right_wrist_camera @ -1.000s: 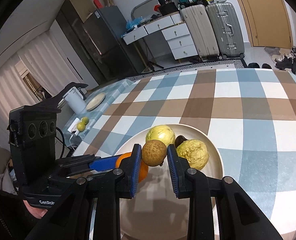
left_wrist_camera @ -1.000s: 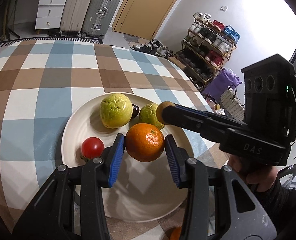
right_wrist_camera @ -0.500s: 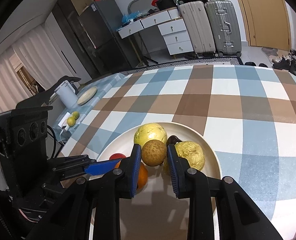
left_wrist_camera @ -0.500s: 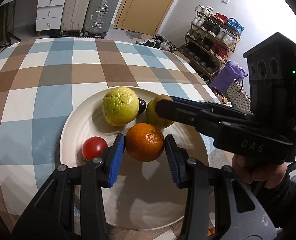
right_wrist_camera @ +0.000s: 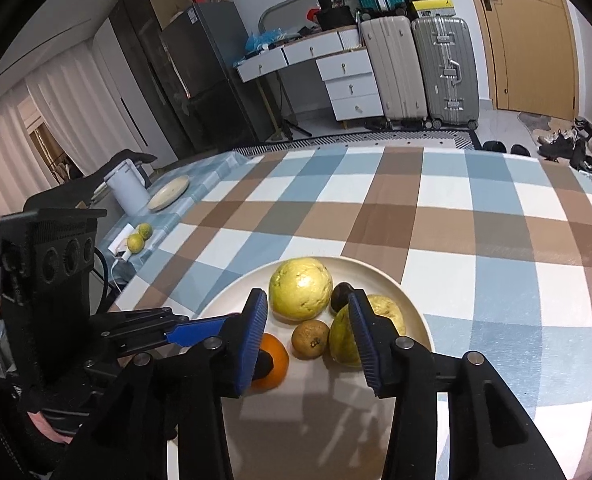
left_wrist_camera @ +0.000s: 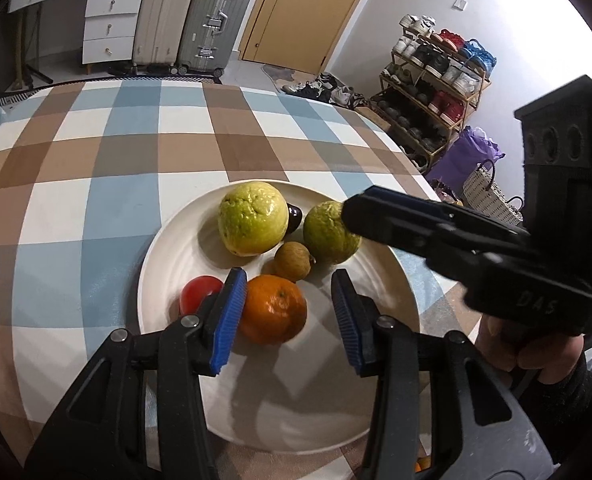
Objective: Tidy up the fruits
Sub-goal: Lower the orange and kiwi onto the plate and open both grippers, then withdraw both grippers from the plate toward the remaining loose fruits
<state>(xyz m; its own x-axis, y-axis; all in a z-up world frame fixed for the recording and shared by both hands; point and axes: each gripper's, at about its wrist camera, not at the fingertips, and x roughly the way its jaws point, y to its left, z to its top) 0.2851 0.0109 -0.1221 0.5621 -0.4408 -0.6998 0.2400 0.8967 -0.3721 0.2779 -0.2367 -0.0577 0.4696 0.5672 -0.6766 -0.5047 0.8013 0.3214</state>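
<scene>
On the plate [left_wrist_camera: 168, 256], the fruits were all roundish, none with a clear long axis; the orange [left_wrist_camera: 274, 308] showed its stem dimple facing up toward the left camera, and the small brown fruit [right_wrist_camera: 310, 338] showed a dark stem mark toward the right camera. The left claw [left_wrist_camera: 286, 316] stood wide open, its left blue pad touching or just beside the orange, its right pad apart from it, gripping nothing. The right claw [right_wrist_camera: 308, 338] was likewise open and empty, hanging over the plate with the brown fruit lying free between its pads. That fruit sat among the orange, the big yellow guava [left_wrist_camera: 253, 218] and the greener guava [left_wrist_camera: 330, 232]. A dark small fruit [left_wrist_camera: 295, 216] was wedged between the two guavas, and a tomato [left_wrist_camera: 198, 294] lay just left of the left pad. The right claw's finger crossed in front of the greener guava in both views. The plate rested on the checked surface [left_wrist_camera: 96, 168]; suitcases [right_wrist_camera: 420, 68] stood beyond it.
</scene>
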